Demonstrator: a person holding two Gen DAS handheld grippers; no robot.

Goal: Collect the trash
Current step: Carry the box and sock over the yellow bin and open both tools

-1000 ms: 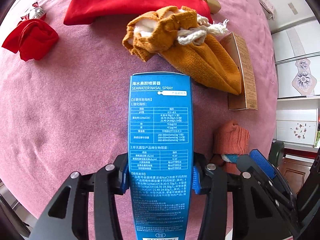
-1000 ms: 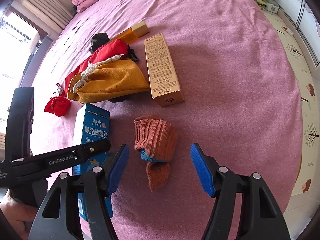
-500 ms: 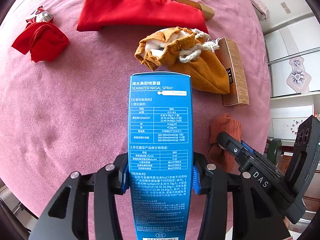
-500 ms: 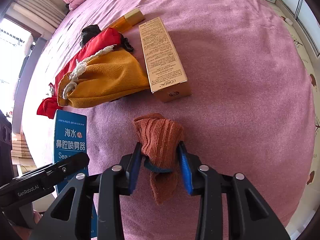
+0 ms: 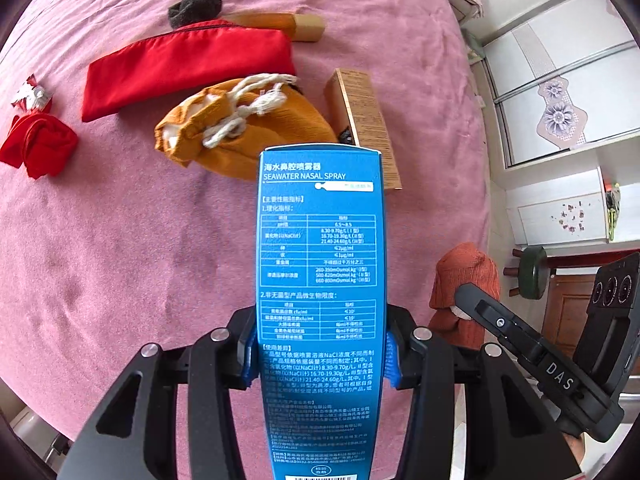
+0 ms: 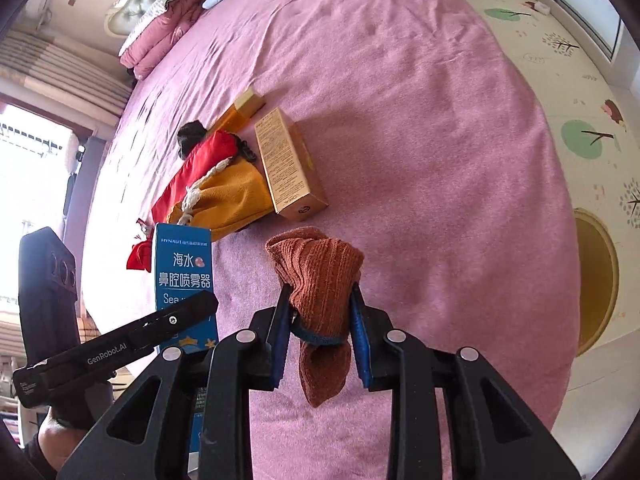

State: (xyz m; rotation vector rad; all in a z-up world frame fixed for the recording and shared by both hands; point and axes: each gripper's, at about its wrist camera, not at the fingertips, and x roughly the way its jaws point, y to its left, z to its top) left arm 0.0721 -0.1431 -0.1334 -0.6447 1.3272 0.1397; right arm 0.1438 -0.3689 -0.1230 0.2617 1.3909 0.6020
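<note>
My left gripper [image 5: 320, 354] is shut on a blue nasal spray box [image 5: 318, 264] and holds it above the pink bed; the box also shows in the right wrist view [image 6: 182, 276]. My right gripper [image 6: 320, 328] is shut on a rust-brown rolled sock [image 6: 320, 276] and holds it lifted off the bed; the sock shows in the left wrist view [image 5: 464, 280]. On the bed lie a gold carton [image 6: 286, 164], a mustard drawstring pouch [image 5: 244, 128], a red pouch [image 5: 184, 68], a red sock [image 5: 38, 144], a candy wrapper [image 5: 30, 94] and a dark sock [image 5: 194, 4].
An amber bottle with a gold cap [image 5: 280, 26] lies behind the red pouch. Folded pink bedding [image 6: 160, 36] sits at the head of the pink bed [image 6: 420, 140]. A patterned floor mat [image 6: 576, 120] lies right of the bed. A white wardrobe [image 5: 560, 92] stands beyond the bed.
My right gripper closed on the brown sock and lifted it off the bed. My left gripper rose and pulled back with the blue box still held.
</note>
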